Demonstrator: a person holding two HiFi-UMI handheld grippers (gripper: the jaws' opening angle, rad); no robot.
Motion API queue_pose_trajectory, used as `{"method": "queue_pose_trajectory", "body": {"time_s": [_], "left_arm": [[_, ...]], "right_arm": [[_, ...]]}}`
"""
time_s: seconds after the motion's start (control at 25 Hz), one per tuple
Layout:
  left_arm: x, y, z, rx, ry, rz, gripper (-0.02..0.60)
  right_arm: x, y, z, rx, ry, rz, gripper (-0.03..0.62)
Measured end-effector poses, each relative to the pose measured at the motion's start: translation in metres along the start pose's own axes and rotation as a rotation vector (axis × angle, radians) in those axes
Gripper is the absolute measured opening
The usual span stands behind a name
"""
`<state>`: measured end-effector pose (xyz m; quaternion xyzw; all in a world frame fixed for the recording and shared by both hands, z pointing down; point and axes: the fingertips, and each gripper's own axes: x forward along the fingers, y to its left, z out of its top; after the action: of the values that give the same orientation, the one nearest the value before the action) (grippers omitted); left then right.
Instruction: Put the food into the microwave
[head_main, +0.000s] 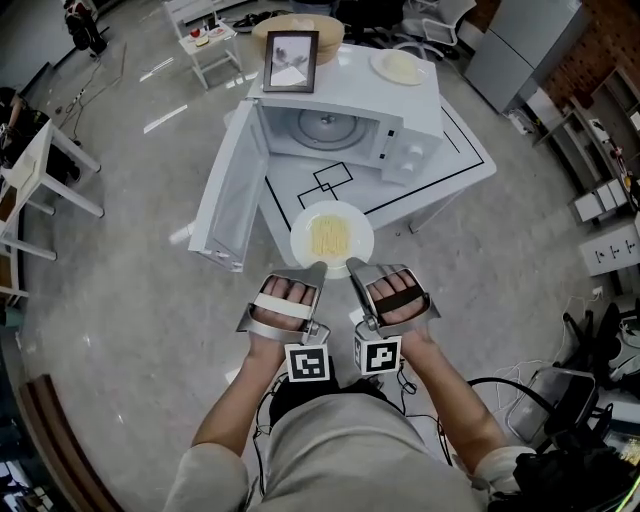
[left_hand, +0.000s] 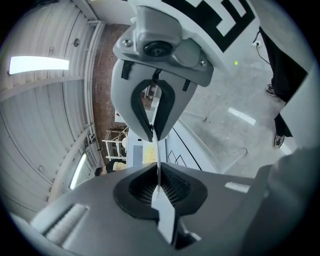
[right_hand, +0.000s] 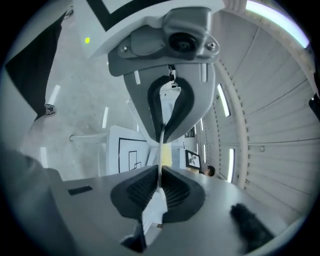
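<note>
— Where's the food?
— The plate of noodles (head_main: 331, 237) is up over the near edge of the counter (head_main: 458, 152). The microwave (head_main: 345, 125) sits at its 12 o'clock, door (head_main: 232, 190) swung wide toward 9.
— And your tongs?
— I've got the left tongs (head_main: 320, 267) pinching the plate's rim at 7 o'clock and the right tongs (head_main: 351, 272) pinching it at 5, the thin white edge squeezed between each pair of pads

A white table (head_main: 400, 195) in the upper middle of the frame carries an open microwave (head_main: 345, 105), with black lines (head_main: 332, 180) marked beside it.
</note>
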<state>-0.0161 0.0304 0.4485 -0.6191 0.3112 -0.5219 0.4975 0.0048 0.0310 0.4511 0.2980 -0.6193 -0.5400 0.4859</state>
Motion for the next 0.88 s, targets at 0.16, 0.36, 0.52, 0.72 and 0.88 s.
{"method": "queue_pose_trajectory", "body": {"time_s": [0.16, 0.36, 0.52, 0.72, 0.88], "left_arm": [[0.014, -0.001, -0.021, -0.013, -0.012, 0.017, 0.026], [0.027, 0.001, -0.038, -0.080, -0.027, 0.011, 0.034], [0.032, 0.003, -0.053, -0.139, -0.018, 0.008, 0.032], [0.039, 0.003, -0.065, -0.378, -0.037, -0.008, 0.008], [0.055, -0.001, -0.068, -0.657, -0.081, -0.081, 0.008]], "right_arm": [[0.023, 0.000, 0.009, -0.031, 0.009, 0.022, 0.028], [0.040, -0.005, 0.008, -0.071, 0.030, 0.039, 0.026], [0.051, -0.006, -0.006, -0.068, 0.077, 0.045, 0.026], [0.063, 0.003, -0.025, -0.038, 0.142, 0.082, 0.028], [0.077, 0.004, -0.036, 0.005, 0.163, 0.082, 0.028]]}}
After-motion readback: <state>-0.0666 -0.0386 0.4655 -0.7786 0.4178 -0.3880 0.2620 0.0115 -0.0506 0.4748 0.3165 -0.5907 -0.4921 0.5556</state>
